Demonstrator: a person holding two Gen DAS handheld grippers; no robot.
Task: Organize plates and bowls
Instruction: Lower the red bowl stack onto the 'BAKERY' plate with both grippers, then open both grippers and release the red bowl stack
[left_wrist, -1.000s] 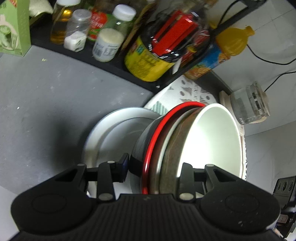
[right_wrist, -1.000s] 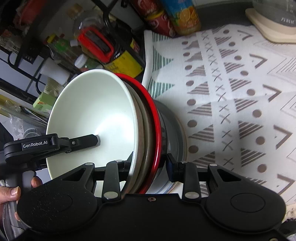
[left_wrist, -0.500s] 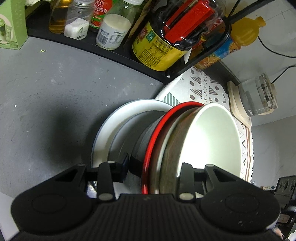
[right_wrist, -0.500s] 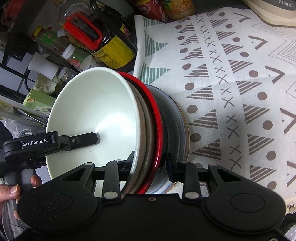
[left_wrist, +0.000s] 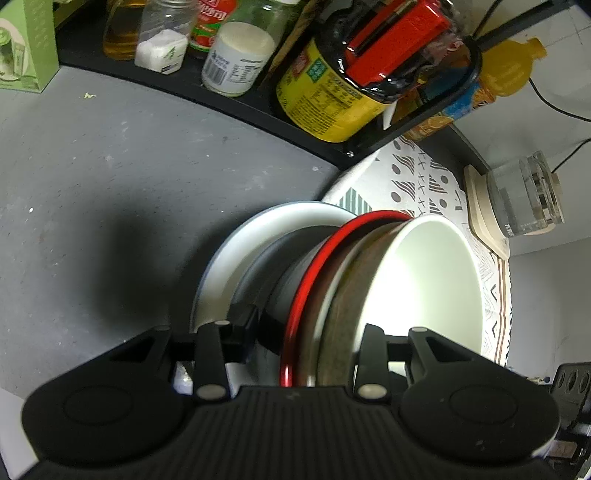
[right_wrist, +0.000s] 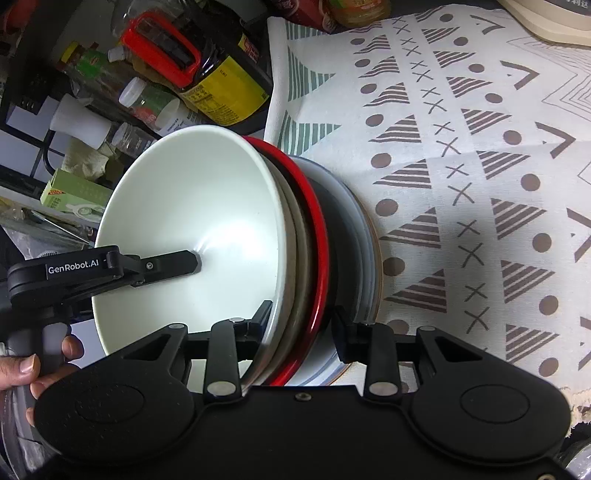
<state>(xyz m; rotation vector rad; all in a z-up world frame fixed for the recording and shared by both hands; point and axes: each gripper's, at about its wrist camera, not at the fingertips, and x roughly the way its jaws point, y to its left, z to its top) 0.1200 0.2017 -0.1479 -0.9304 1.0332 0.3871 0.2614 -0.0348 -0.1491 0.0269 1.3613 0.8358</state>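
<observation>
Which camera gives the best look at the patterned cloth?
The right wrist view: the patterned cloth fills its right half, triangles, dots and crosses sharp. The left wrist view shows only a curved strip of it behind the stack of bowls, beside the glass kettle.

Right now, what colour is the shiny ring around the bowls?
Red rim, clearest in the right wrist view.

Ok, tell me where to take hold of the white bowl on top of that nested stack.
Take the white bowl by its thin rim, one finger inside and one outside, from the stack's open side. Its rim stands proud of the red-rimmed bowl below; both grippers clamp the whole stack.
</observation>
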